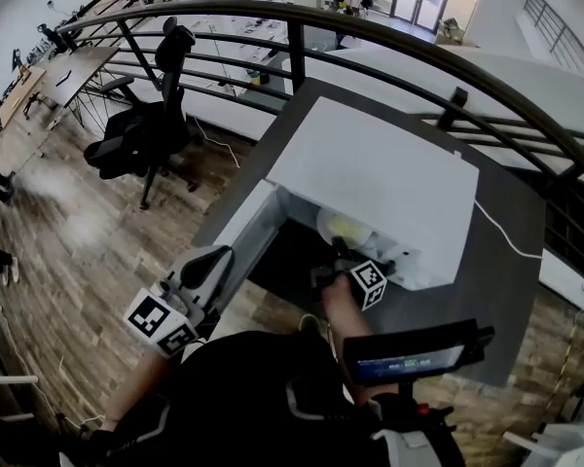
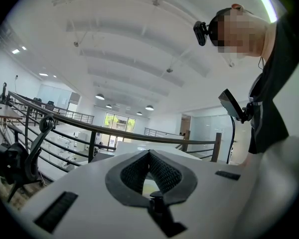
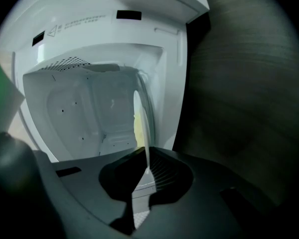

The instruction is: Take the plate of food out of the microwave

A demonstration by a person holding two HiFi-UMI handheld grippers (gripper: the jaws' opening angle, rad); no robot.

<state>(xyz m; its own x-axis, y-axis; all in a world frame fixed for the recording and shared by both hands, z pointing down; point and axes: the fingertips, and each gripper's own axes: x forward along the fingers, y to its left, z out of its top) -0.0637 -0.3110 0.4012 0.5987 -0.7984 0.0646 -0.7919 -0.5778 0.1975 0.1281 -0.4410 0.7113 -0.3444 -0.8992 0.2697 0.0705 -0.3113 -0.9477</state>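
Observation:
The white microwave (image 1: 370, 178) stands on a dark table (image 1: 511, 261) with its door (image 1: 245, 224) swung open to the left. Inside is a pale plate (image 1: 343, 228) with yellow food on it. My right gripper (image 1: 336, 259) reaches into the opening. In the right gripper view the plate's rim (image 3: 142, 118) runs edge-on between the pads, and the right gripper (image 3: 145, 157) is shut on it, with yellow food (image 3: 137, 128) showing behind. My left gripper (image 1: 214, 261) hangs low beside the door, away from the plate. It points upward, and in its own view the left gripper (image 2: 149, 153) is shut with nothing held.
A curved black railing (image 1: 370, 32) runs behind the table, with a drop to a lower office floor beyond. A black office chair (image 1: 146, 129) stands at the left on wooden floor. A white cable (image 1: 506, 232) trails right of the microwave. A black screen device (image 1: 409, 353) is mounted at the person's chest.

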